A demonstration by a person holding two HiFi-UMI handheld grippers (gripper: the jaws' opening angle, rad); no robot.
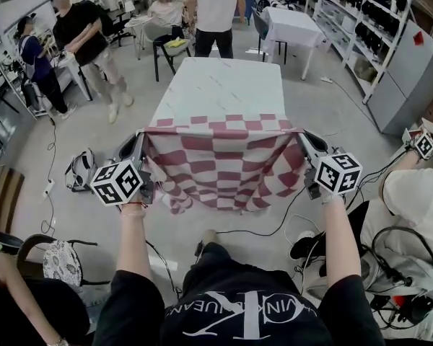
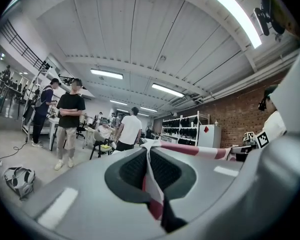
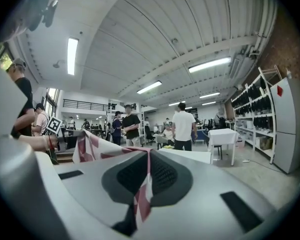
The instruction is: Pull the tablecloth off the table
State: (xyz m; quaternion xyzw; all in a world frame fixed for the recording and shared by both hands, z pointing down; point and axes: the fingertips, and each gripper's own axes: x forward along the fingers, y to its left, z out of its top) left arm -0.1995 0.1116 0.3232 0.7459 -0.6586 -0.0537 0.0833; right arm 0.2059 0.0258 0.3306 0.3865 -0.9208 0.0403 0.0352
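Left gripper [image 1: 140, 143], right gripper [image 1: 305, 140] pinch tablecloth [image 1: 220, 157], seemingly half off table [image 1: 220, 85].

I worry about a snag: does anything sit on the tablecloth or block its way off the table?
Nothing visible does. The left gripper and right gripper are each shut on a corner of the tablecloth, and no object rests on it or on the table.

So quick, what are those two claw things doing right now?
Left gripper: closed on the checkered tablecloth.
Right gripper: closed on the same tablecloth's other corner.
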